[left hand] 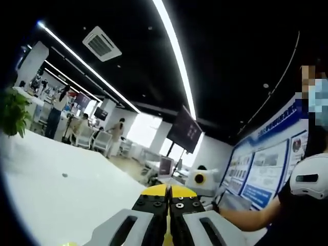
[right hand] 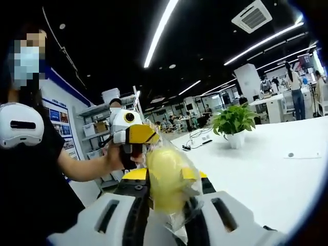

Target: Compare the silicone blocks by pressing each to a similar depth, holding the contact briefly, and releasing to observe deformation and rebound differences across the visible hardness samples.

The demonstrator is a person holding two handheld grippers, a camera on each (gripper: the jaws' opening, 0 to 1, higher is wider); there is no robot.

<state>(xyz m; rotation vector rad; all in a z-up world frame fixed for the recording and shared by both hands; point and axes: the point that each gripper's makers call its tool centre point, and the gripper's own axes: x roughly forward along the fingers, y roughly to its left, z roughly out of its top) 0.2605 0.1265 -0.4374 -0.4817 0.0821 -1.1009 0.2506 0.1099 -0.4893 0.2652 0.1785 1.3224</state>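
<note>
Silicone block (right hand: 166,179), pale yellow and wrapped in a clear crinkled bag (right hand: 185,169), sits clamped between the jaws of the right tool (right hand: 168,205); the jaws are closed on it, and the block stands above the white tabletop (right hand: 266,179), not touching it; the bag film bulges out to the right of the block and hangs down between the jaws; beyond the block, further along the tabletop, a potted green plant (right hand: 234,123) stands in a white pot, with cables (right hand: 197,141) lying just beside the pot on its left; a small dark object (right hand: 291,154) lies on the tabletop to the right of the block, well apart from it; to the left of the block, a hand (right hand: 119,156) holds the left tool (right hand: 134,134), seen here from the front with its yellow tip just above and left of the block; in the left gripper view, the left tool (left hand: 168,205) has its jaws pressed together with nothing between them; the tabletop (left hand: 66,200) spreads to the left of this tool, with a small dark spot (left hand: 64,175) on it and the plant (left hand: 14,113) at its far left edge; a white and yellow unit (left hand: 201,179) appears just right of the tool tip, and a forearm (left hand: 248,218) reaches in below it; a wall of blue display boards (left hand: 266,164) runs behind that arm.
</note>
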